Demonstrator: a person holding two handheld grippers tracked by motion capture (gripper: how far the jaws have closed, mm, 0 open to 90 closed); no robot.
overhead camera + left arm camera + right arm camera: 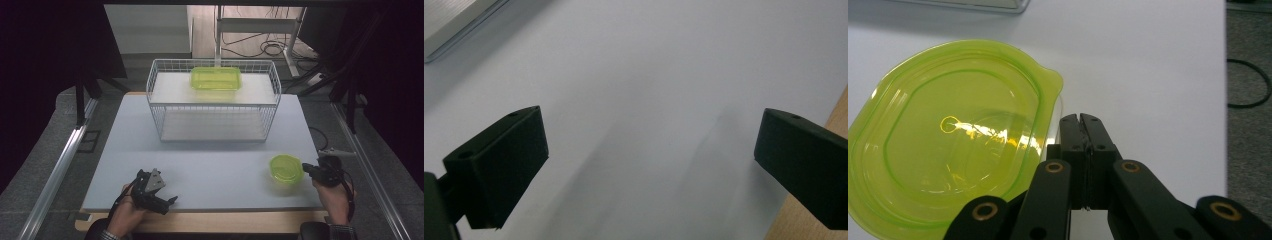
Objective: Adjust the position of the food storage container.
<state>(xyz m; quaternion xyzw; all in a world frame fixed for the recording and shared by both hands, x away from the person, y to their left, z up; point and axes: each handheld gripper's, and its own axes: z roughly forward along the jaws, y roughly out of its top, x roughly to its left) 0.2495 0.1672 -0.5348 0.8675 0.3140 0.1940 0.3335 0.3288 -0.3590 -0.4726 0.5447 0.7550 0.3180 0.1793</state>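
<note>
On the grey table (200, 170), translucent green lid (948, 145) beside the right gripper (1080, 120), fingers closed empty; left gripper (649, 150) wide apart.

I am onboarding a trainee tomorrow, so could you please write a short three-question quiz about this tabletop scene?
1. True or false: the left tool has its jaws spread wide over bare table.
2. Multiple choice: where does the rectangular green container sit? A) on the table beside the left tool B) on the upper shelf of the white wire rack C) on the floor
3. Short answer: what lies just left of the right tool in the high view, and how do that tool's jaws stand?

Key
1. True.
2. B.
3. The round green container; the jaws are pressed together beside its rim, with nothing visible between them.
</note>
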